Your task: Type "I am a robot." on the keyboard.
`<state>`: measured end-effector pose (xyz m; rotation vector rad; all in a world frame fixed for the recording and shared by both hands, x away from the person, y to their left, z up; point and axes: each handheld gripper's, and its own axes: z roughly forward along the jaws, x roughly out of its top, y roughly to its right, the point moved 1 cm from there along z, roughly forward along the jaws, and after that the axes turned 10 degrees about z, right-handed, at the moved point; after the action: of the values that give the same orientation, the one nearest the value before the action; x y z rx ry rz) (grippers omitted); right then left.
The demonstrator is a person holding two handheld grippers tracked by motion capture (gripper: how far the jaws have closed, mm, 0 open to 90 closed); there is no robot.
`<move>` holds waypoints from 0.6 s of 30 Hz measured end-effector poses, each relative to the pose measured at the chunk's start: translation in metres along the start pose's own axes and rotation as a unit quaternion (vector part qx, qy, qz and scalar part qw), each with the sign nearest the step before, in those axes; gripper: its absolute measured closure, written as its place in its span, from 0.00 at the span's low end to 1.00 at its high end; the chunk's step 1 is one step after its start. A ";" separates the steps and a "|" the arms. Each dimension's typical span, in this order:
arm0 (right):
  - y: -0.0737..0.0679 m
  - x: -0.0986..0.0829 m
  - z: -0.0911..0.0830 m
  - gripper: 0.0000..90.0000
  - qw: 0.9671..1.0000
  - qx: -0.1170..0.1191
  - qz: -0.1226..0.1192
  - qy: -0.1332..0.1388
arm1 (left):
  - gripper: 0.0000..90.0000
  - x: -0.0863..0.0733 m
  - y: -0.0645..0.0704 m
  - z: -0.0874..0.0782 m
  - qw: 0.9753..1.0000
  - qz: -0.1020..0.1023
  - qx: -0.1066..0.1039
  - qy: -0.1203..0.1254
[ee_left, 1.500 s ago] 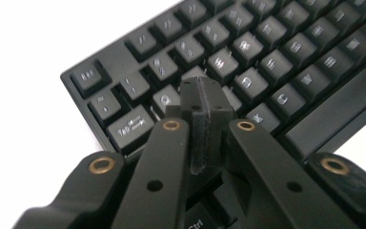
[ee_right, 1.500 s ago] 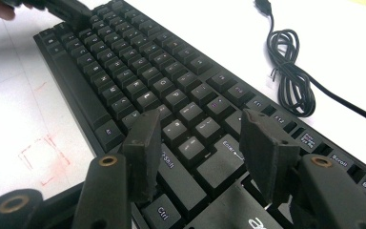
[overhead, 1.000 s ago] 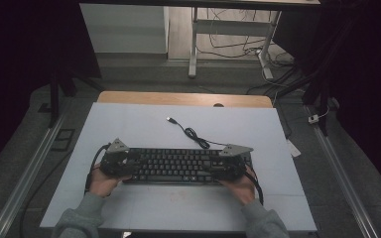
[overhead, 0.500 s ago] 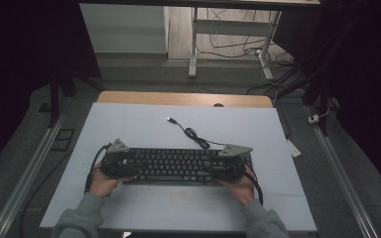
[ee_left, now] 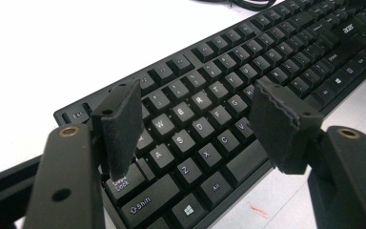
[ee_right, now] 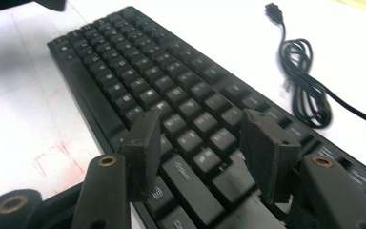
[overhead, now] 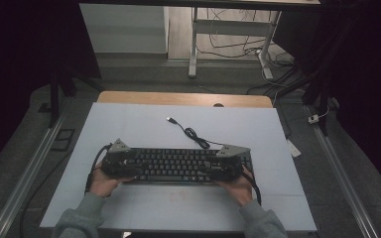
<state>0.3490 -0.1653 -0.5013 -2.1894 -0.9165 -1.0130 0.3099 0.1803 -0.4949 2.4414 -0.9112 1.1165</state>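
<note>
Keyboard (overhead: 176, 165): black, full-size, lying flat on the white table (overhead: 144, 124), near the person's edge and roughly centred, long side across the table. Cable (overhead: 193, 135): black, running from the keyboard's far edge, looped once in a small coil, ending in a USB plug (overhead: 170, 119) that lies loose on the table beyond the keyboard. Left gripper (overhead: 131, 170): held in the left hand (overhead: 103, 181) over the keyboard's left end; in the left gripper view (ee_left: 195, 121) its jaws stand spread wide above the letter keys, the left jaw's tip down by the Caps Lock key, the other jaw over the near edge by the space bar; nothing between them. Right gripper (overhead: 209, 171): held in the right hand (overhead: 238, 187) over the keyboard's right end; in the right gripper view (ee_right: 198, 143) its jaws are likewise parted, poised just above the keys at that end, clasping nothing; whether the tips touch the keys cannot be told. Table: faint red marks on the surface near the keyboard's front edge; wooden strip (overhead: 178, 98) along the far side.
</note>
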 end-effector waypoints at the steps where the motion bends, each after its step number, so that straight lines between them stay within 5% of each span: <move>1: -0.002 0.001 0.001 0.55 1.000 0.003 -0.002 -0.001 | 0.39 0.000 0.000 0.000 1.000 0.000 0.000 -0.001; 13: -0.019 0.008 0.017 0.56 1.000 0.014 -0.019 -0.005 | 0.39 0.000 0.001 0.002 1.000 0.003 -0.002 -0.004; 18: -0.023 0.010 0.023 0.67 0.999 0.032 -0.021 -0.005 | 0.39 0.000 0.001 0.003 1.000 0.004 -0.001 -0.005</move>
<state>0.3460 -0.1316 -0.5011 -2.1319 -0.9905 -0.9783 0.3104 0.1779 -0.4971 2.4460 -0.9248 1.1074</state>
